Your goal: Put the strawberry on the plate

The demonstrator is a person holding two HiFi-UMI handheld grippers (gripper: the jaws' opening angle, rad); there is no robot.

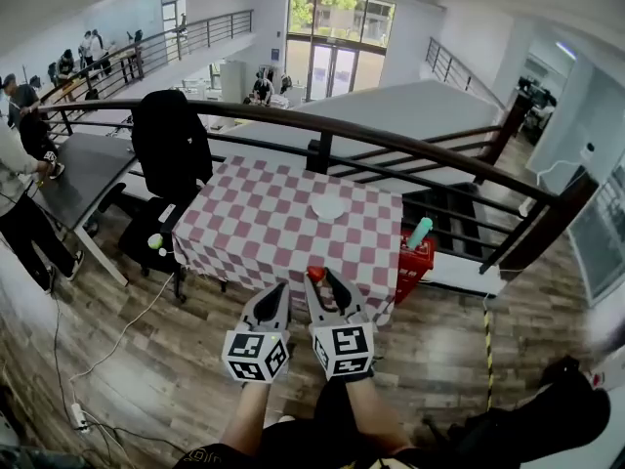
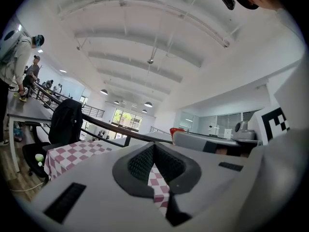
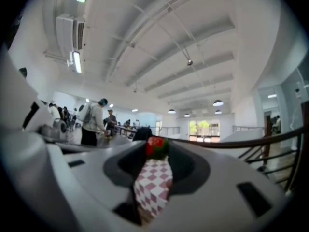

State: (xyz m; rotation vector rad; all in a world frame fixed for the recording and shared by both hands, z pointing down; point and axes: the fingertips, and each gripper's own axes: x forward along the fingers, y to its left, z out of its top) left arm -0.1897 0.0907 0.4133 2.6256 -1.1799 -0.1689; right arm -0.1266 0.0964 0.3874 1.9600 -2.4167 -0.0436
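Observation:
A red strawberry (image 1: 315, 274) with a green cap sits between the tips of my right gripper (image 1: 318, 279), which is shut on it over the near edge of the checkered table (image 1: 254, 225). In the right gripper view the strawberry (image 3: 156, 147) is pinched at the jaw tips, above the red-and-white cloth. The white plate (image 1: 328, 207) lies empty on the far part of the table, well ahead of the strawberry. To the left of the right one, my left gripper (image 1: 280, 288) has its jaw tips together and holds nothing; the left gripper (image 2: 153, 146) shows only cloth behind it.
A red basket (image 1: 415, 258) with a teal bottle (image 1: 420, 233) stands at the table's right side. A black chair draped with a dark jacket (image 1: 171, 145) is at the table's left. A dark railing (image 1: 391, 143) runs behind the table. People stand at a desk on the far left.

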